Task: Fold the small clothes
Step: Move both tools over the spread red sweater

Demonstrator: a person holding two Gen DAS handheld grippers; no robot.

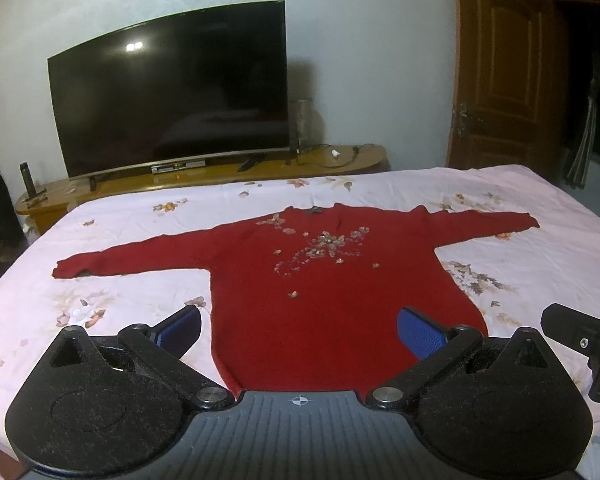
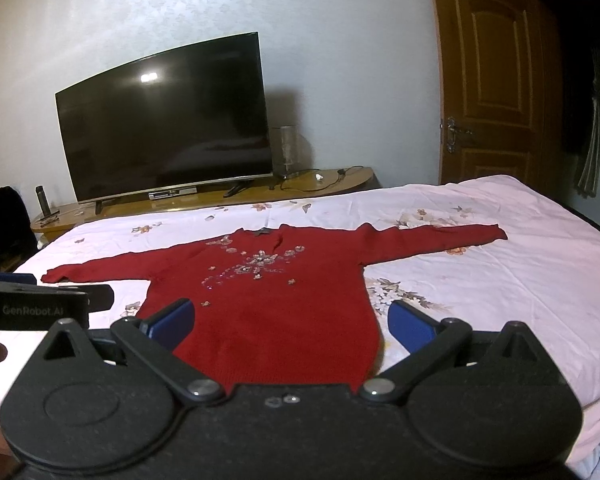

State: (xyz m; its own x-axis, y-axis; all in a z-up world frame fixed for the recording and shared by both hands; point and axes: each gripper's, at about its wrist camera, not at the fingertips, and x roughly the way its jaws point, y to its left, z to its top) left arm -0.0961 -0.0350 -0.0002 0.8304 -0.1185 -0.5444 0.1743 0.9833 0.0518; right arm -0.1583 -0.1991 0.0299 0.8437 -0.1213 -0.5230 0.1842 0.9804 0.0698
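Both grippers hovered at the near edge of the bed: the left gripper [image 1: 299, 330] and the right gripper [image 2: 292, 322] each had blue-padded fingers spread wide, holding nothing, above the hem of a red knitted sweater with pale floral beadwork [image 1: 324, 280]. That sweater lay flat, face up, sleeves stretched left and right, on the pink floral bedsheet [image 1: 540, 264]. Farther off, a dark curved television [image 1: 172, 92] stood on a wooden surface [image 1: 220, 170].

A bed [image 1: 540, 216] covered in a pale pink sheet with a scattered flower print carries a single red sweater [image 1: 324, 280], spread flat with both sleeves stretched out sideways, pale flower trim across its chest, collar toward the far edge.
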